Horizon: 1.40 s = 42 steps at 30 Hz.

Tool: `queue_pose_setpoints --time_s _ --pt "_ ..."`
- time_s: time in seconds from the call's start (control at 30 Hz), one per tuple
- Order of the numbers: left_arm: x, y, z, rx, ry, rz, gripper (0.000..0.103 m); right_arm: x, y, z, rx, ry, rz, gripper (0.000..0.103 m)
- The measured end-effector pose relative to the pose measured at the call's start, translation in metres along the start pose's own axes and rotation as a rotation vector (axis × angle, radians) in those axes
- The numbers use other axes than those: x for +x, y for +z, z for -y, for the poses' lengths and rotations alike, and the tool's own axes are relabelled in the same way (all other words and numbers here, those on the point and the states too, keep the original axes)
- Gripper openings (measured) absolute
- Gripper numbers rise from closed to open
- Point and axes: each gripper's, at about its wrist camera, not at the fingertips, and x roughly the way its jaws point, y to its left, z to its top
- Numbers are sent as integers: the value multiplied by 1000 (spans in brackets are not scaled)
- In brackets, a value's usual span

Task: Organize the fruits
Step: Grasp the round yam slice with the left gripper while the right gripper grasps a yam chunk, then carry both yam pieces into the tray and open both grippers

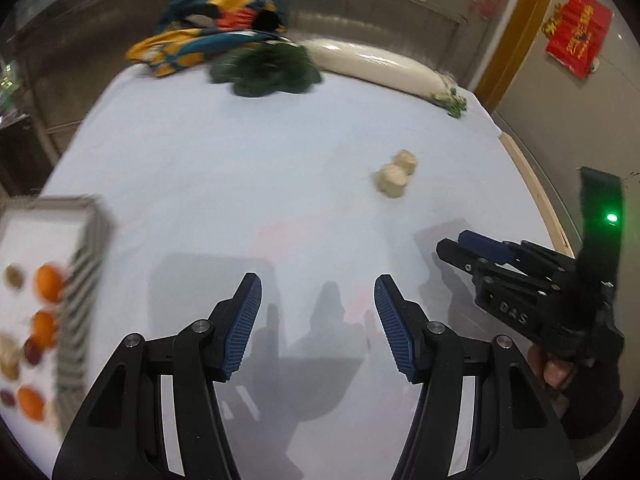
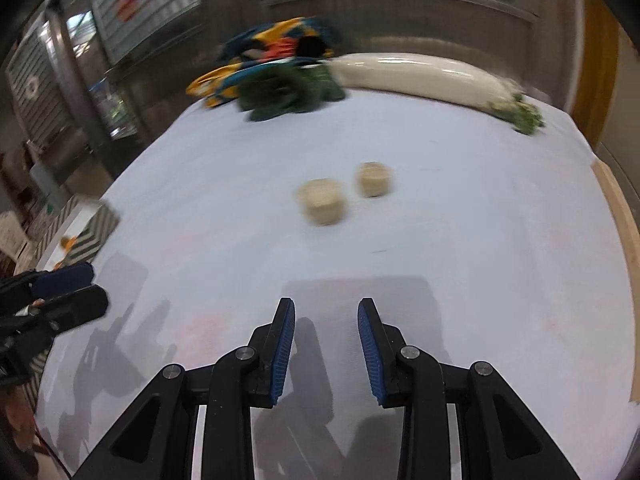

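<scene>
Two pale beige round pieces (image 1: 394, 179) (image 2: 322, 200) lie side by side on the white tablecloth, out ahead of both grippers. My left gripper (image 1: 318, 326) hangs open over bare cloth with nothing between its pads. A white ribbed tray (image 1: 80, 276) at the left edge holds several oranges (image 1: 48, 282) and small dark and beige fruits. My right gripper (image 2: 326, 346) is open with a narrower gap, empty, well short of the beige pieces. From the left wrist it appears at the right (image 1: 460, 246), held by a hand.
A long white radish (image 1: 380, 66) (image 2: 424, 74), dark leafy greens (image 1: 266, 70) (image 2: 288, 94) and a colourful cloth bag (image 1: 208, 30) (image 2: 272, 54) lie along the table's far edge. A wooden edge (image 2: 620, 208) borders the table on the right.
</scene>
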Motion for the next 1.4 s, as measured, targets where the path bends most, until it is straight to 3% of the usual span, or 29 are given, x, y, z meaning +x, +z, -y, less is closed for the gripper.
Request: queue_pose_setpoints --time_s 0.37,0.53,0.57,0.67,1.03,1.2,1.23,1.4 --pt "86 57 65 78 -70 -37 59 0 24 55 4 -49 5 33" --pt "107 69 76 119 -30 -26 59 0 27 74 49 -22 26 33" --pt "107 70 75 124 -23 -13 59 1 28 76 52 -16 28 33" --pt "109 73 67 112 -3 1 30 5 35 75 43 -9 41 33" --pt "85 55 29 44 64 6 30 54 76 41 2 84 23 33" --pt "77 46 19 19 93 8 30 74 87 30 -30 9 36 31" --pt "75 44 17 17 99 9 30 73 86 29 -37 -4 37 25" --pt "62 29 15 7 104 11 30 59 69 19 -75 -31 34 25"
